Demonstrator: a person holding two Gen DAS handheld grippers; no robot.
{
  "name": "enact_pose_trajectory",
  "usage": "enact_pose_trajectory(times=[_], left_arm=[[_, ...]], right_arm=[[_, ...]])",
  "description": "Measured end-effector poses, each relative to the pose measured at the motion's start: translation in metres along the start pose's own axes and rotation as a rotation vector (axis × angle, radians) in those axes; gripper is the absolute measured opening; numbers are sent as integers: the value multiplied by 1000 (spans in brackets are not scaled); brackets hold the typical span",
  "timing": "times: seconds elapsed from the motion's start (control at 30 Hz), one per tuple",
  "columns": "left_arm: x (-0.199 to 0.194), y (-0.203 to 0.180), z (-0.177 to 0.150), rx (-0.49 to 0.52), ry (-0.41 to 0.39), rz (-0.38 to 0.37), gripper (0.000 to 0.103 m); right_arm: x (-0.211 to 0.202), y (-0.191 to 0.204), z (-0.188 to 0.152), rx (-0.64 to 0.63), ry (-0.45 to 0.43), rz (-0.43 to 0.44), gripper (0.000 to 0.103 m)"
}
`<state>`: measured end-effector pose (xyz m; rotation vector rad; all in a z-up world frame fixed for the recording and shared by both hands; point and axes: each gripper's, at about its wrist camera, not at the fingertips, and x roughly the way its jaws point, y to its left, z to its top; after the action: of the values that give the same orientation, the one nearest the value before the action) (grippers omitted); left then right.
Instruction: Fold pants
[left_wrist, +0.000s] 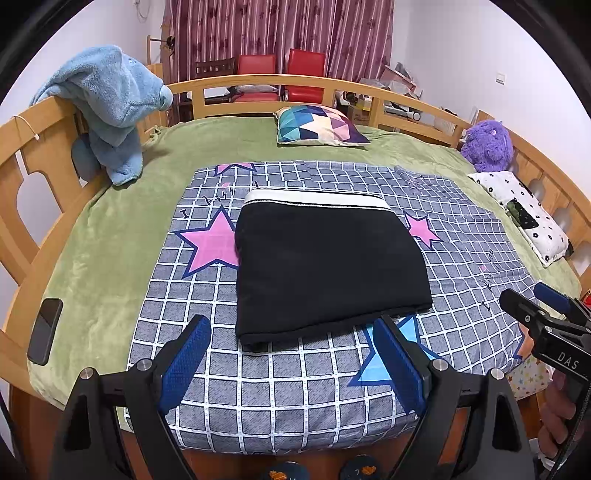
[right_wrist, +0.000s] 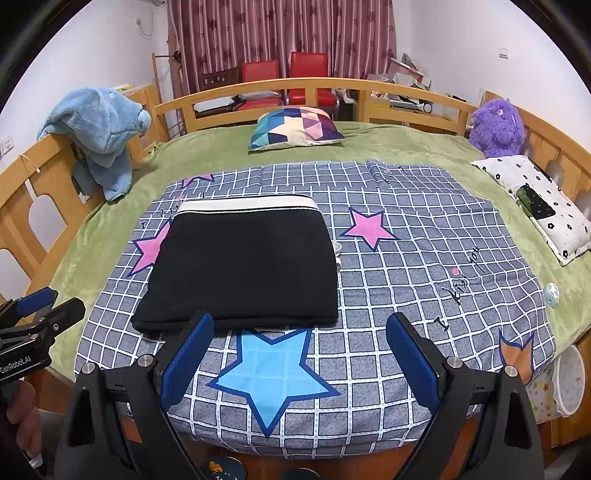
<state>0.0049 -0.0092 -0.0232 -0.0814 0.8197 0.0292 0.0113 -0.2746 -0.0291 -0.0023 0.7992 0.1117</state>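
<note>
Both grippers hang over the near edge of the bed, angled down at it, and neither touches anything. The left gripper (left_wrist: 291, 354) is spread wide with nothing between its blue pads (left_wrist: 184, 363), and the right gripper (right_wrist: 301, 356) is just as released, sitting above the blue star (right_wrist: 271, 373) on the checked sheet (right_wrist: 424, 258). Just past them the black pants (left_wrist: 325, 266) lie in a tidy flat rectangle, white waistband (left_wrist: 317, 197) at the far side. I'd guess they're centred there so both hands reach evenly. Looks basically folded to me.
</note>
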Motion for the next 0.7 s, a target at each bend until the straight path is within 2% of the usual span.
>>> enact_pose_trajectory(times=[0.7], left_arm=[[1, 3, 0, -6, 4, -12, 89]], right_arm=[[5, -3, -2, 3, 10, -9, 93]])
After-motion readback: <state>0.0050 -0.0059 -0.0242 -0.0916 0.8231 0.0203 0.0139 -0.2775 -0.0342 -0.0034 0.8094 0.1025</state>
